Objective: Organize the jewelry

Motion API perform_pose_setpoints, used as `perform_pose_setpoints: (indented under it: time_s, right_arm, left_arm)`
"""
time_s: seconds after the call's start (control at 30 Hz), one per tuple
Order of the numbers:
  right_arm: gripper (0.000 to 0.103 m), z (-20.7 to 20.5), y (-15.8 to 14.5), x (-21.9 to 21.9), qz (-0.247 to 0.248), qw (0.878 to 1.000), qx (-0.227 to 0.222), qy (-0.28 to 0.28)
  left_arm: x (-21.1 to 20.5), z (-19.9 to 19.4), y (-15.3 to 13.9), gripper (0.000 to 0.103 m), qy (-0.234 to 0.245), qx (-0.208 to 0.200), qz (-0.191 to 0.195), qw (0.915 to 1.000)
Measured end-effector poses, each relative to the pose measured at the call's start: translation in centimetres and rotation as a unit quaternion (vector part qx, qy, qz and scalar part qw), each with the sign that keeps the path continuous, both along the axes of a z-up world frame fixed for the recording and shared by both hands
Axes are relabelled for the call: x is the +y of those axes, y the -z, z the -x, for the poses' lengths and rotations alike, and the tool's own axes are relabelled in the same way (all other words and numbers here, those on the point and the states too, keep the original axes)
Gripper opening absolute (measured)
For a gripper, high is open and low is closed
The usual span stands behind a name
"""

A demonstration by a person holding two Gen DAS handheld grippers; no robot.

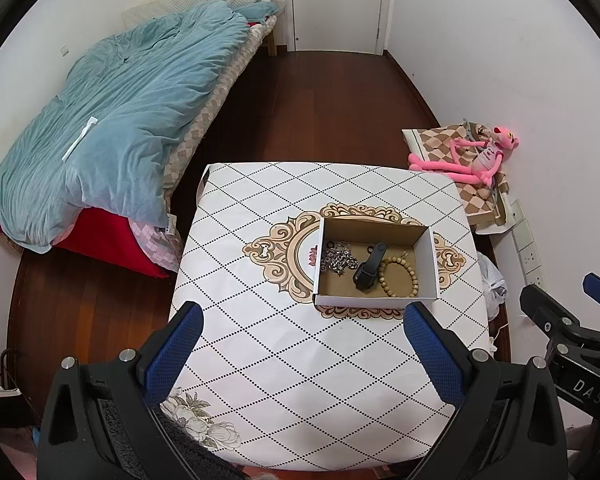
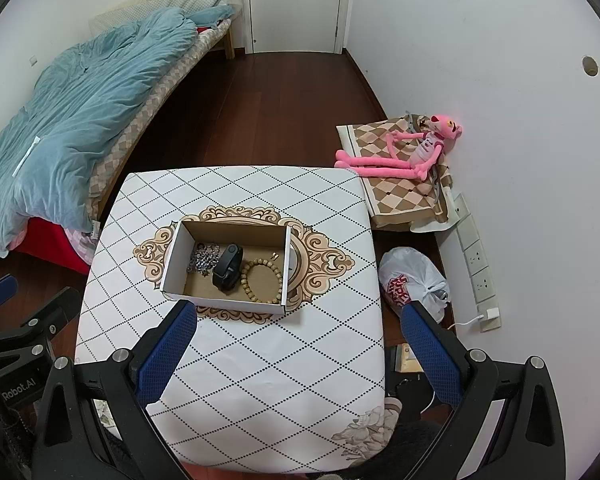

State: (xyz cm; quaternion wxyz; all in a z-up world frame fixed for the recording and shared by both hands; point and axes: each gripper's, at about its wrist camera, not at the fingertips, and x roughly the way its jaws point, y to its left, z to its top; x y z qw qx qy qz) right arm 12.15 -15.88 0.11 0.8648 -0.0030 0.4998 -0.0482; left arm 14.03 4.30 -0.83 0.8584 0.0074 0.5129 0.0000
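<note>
An open cardboard box (image 1: 430,264) (image 2: 172,264) stands in the middle of a small table with a diamond-pattern cloth (image 1: 260,360) (image 2: 260,360). Inside lie a silver metal chain (image 1: 337,259) (image 2: 205,258), a black smartwatch (image 1: 369,266) (image 2: 227,267) and a wooden bead bracelet (image 1: 399,273) (image 2: 261,281). My left gripper (image 1: 305,316) is open and empty, held above the table's near half, short of the box. My right gripper (image 2: 300,316) is open and empty, near the box's front right. The right gripper also shows at the edge of the left wrist view (image 1: 560,300).
A bed with a blue duvet (image 1: 112,128) (image 2: 72,120) runs along the left. A pink plush toy (image 1: 472,154) (image 2: 404,152) lies on a checked cushion at the right wall. A white plastic bag (image 2: 414,280) sits on the floor right of the table. A shut door (image 2: 296,4) is at the far end.
</note>
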Motion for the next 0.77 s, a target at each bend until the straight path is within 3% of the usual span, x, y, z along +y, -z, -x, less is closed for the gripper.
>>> perform_pose_setpoints:
  time_s: [0.77]
  right_arm:
    - [0.103,-0.02,-0.06,-0.04,0.001,1.000,0.001,0.000]
  left_arm:
    - [-0.07,-0.18,-0.98,0.102,-0.001,-0.007,-0.004,1.0000]
